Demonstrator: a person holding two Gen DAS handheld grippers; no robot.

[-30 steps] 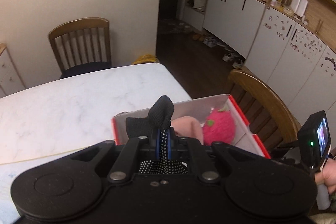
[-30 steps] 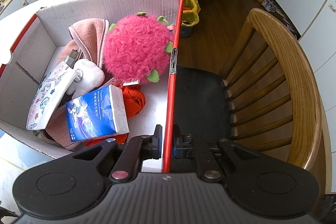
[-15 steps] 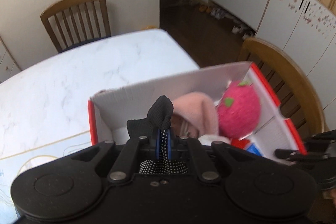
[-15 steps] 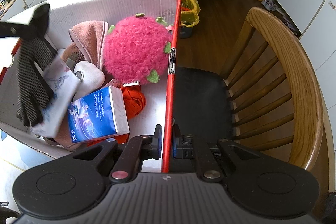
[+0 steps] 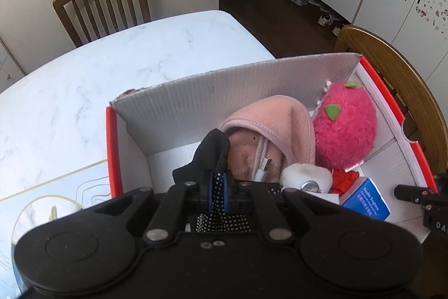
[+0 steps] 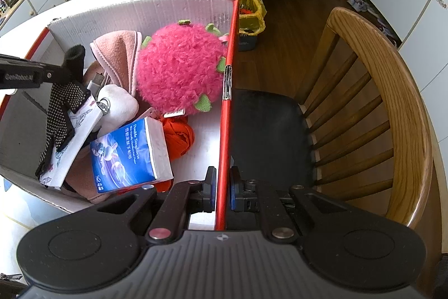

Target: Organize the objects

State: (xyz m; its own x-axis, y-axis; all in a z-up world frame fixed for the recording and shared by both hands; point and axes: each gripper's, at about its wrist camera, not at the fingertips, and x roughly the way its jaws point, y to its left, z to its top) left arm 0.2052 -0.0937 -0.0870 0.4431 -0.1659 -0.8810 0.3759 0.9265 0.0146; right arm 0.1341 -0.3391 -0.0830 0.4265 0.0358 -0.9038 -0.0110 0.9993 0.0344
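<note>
The box (image 6: 179,10) has pale, ribbed card walls with red edges. Inside, the plush ball (image 6: 179,72) is shaggy hot pink with small green leaf patches; the cloth (image 6: 117,55) beside it is soft dusty pink. The tissue pack (image 6: 131,153) is deep blue with white lettering and white ends. A red-orange bundle (image 6: 179,136) lies next to it. The glove (image 5: 210,156) is black, dotted with tiny white specks. The bench (image 5: 98,74) is white marble with faint grey veins. The chair (image 6: 392,91) is honey-brown wood with a black seat.
</note>
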